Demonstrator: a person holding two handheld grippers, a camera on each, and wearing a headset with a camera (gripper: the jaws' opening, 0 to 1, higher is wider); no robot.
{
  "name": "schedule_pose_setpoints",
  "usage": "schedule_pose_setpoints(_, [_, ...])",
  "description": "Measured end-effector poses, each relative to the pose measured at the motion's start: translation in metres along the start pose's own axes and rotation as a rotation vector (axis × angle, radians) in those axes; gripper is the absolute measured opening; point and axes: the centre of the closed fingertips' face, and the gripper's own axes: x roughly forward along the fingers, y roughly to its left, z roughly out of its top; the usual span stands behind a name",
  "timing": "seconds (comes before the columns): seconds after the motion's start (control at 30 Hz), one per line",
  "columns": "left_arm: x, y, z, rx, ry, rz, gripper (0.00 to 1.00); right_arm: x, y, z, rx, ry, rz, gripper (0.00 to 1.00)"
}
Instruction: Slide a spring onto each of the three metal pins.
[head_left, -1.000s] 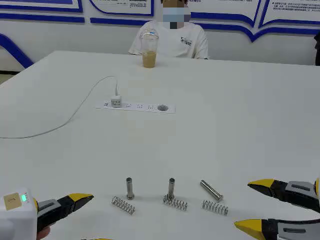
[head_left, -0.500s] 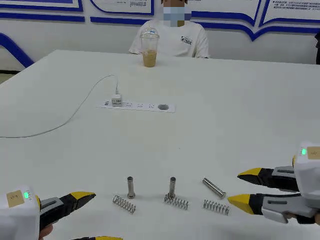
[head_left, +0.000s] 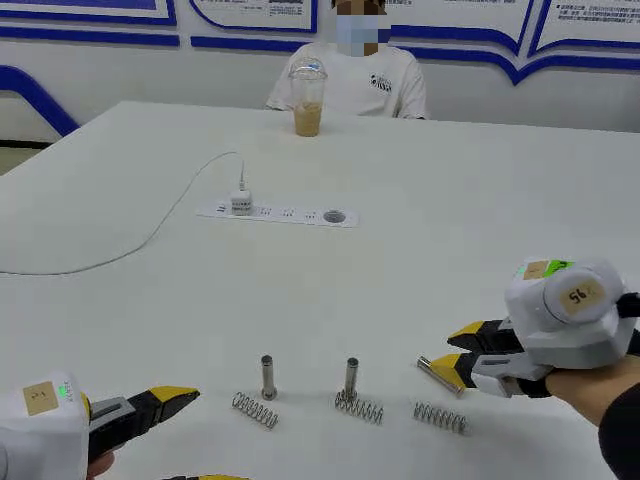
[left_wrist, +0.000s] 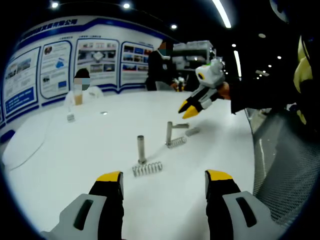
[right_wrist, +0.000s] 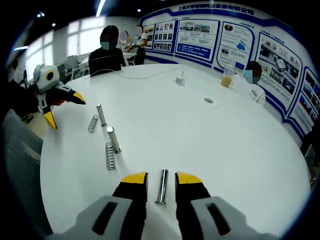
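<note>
Bench stock, white table; all places taken from the middle pin

1. middle pin: metal, upright on the table, shaft bare
2. middle spring: lying flat at the foot of the middle pin, on the wearer's side, just beside it
3. left pin: upright, left of the middle pin and apart from it, shaft bare
4. left spring: flat on the table, left of the middle pin, near the foot of the left pin on the wearer's side
5. right pin: lying on its side, right of the middle pin, between the two jaws of the right gripper
6. right gripper: jaws drawn narrow, one on each side of the right pin, with a thin gap showing on both sides in the right gripper view; in the head view its yellow tips cover part of that pin
7. right spring: flat, right of the middle pin, just beside the lying pin on the wearer's side
8. left gripper: well to the left of the middle pin, jaws spread wide, holding nothing; the left pin and left spring stand between it and the middle pin
9. power strip: well beyond the middle pin, with a white plug at its left end and a thin cable trailing off left
10. cup: clear, lidded, brown drink, far beyond the middle pin
11. person: white shirt, seated behind the cup
</note>
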Motion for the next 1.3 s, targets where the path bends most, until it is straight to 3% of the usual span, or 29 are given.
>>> schedule_pose_setpoints(0.5, [0.001,-0.001,0.000,-0.005,-0.002,-0.005,0.67,0.032,0.003,-0.012,0.092,0.105,0.031,0.14])
schedule_pose_setpoints(1.0, [-0.001,0.002,0.000,-0.014,-0.009,0.004,0.66,0.040,0.006,-0.018,0.158,0.132,0.063,0.10])
schedule_pose_setpoints(1.3, [0.001,0.000,0.001,-0.013,-0.011,0.002,0.66,0.040,0.007,-0.017,0.142,0.131,0.038,0.09])
